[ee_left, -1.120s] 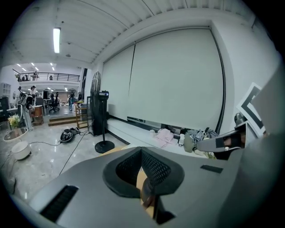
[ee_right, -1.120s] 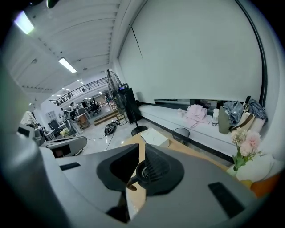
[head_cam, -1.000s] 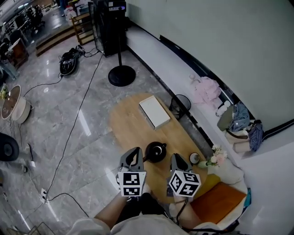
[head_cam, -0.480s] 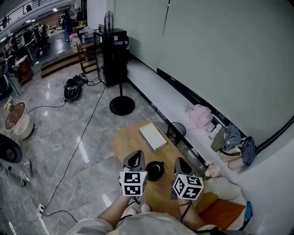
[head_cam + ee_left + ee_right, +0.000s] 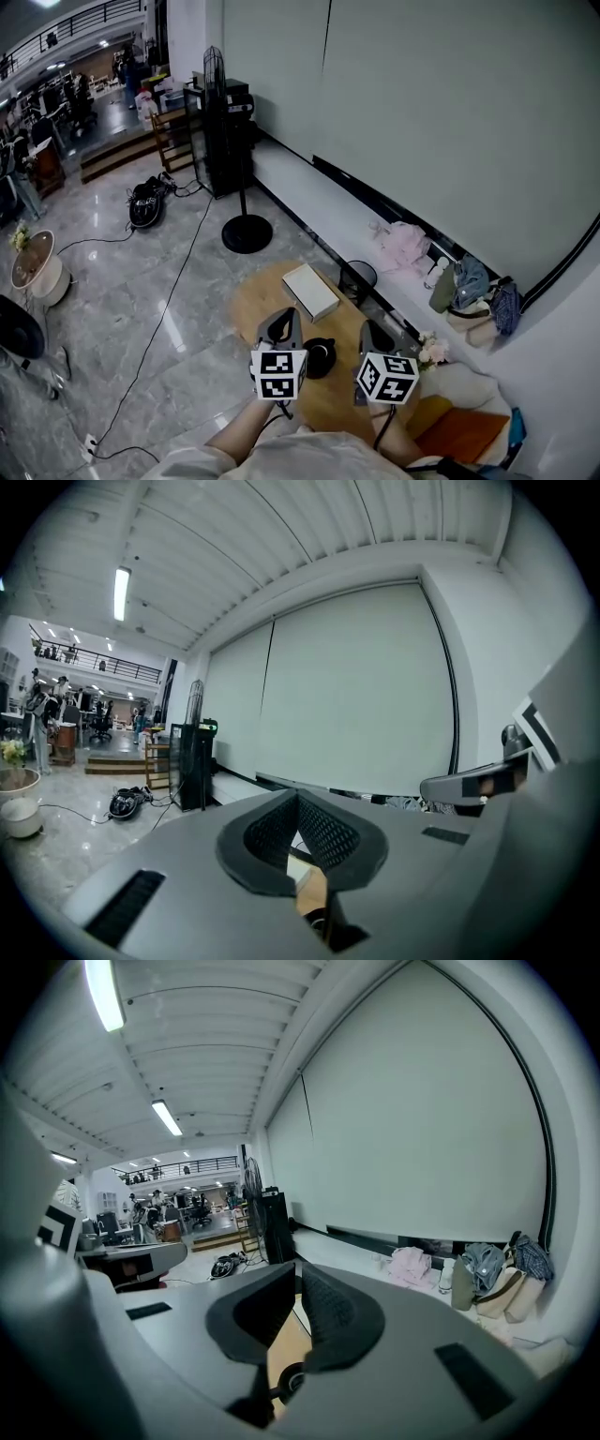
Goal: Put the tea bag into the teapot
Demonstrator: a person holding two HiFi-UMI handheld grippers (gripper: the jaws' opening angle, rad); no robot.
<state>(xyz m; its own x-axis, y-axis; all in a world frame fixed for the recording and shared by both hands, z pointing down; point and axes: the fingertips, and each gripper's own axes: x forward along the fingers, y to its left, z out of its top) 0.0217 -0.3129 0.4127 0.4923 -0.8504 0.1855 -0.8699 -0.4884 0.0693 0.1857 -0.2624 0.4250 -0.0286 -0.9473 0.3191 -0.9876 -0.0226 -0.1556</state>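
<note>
**Backed off from the table, both jaws empty, tea bag not located**

- Change over the last second: our head view has lifted and pulled away. The oval wooden table now fills less of the frame, and more wall and floor show around it. Nothing on the table has moved.
- The black round teapot sits where it was, on the near half of the table. We can't tell at this size whether its lid is on.
- The left gripper is held up just left of the teapot, and the right gripper just right of it. Both are in the same pose as before.
- Left jaws are clenched, tips meeting. Only table and a sliver of the teapot show through the gap lower down.
- Right jaws are also closed, with no more than a thin slit at the tips and nothing gripped.
- We can't pick out the tea bag in any view. It is not in either set of jaws.
- The white flat box lies beyond the teapot, and small pale flowers stand off to its right, past the right gripper.

Our read is that the task hasn't started and we are now further from the work. Next we need to look back down, find the tea bag, and open one set of jaws for it.
</note>
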